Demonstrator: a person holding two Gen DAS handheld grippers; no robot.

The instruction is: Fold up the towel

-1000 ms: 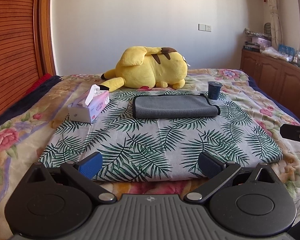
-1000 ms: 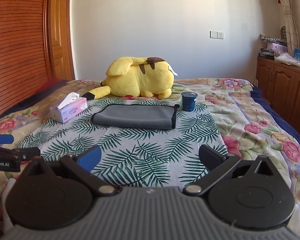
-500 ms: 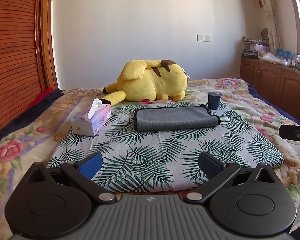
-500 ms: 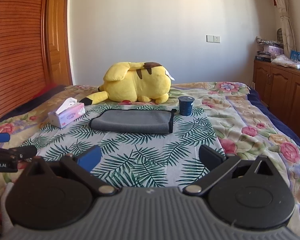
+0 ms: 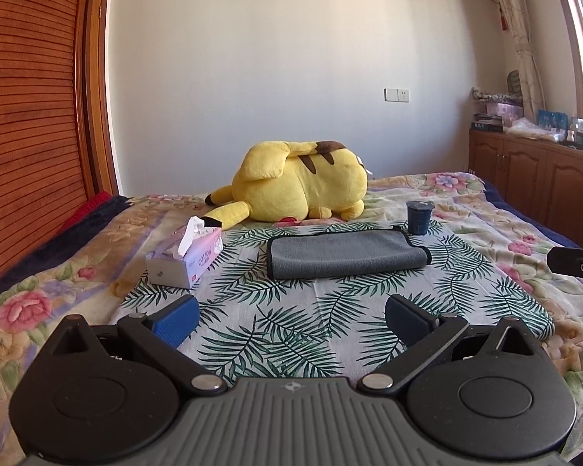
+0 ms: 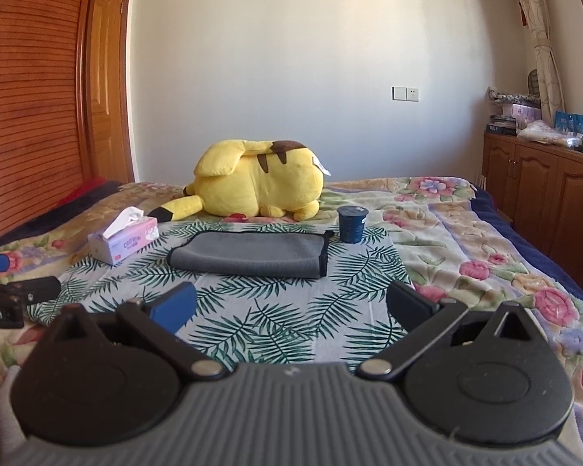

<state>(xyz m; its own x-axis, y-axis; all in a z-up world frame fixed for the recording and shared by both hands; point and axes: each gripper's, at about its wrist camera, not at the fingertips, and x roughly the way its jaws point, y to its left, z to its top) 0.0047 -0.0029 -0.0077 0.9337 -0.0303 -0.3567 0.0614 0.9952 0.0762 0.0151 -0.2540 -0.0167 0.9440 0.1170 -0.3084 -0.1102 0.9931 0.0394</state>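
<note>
On the palm-leaf sheet [image 5: 291,322], the grey towel [image 5: 346,253] lies folded, its long axis running left to right, just before the Pikachu plush [image 5: 299,186], between tissue box [image 5: 186,256] and dark cup [image 5: 419,217]. Both left gripper [image 5: 289,314] and right gripper [image 6: 291,306] hover wide apart, empty, well short of it, about equally far.

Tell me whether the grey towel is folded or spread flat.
Folded. The grey towel lies as a compact rectangle on the leaf-print cloth, with a rounded doubled edge nearest the camera and layered black-trimmed edges at its right end.
</note>
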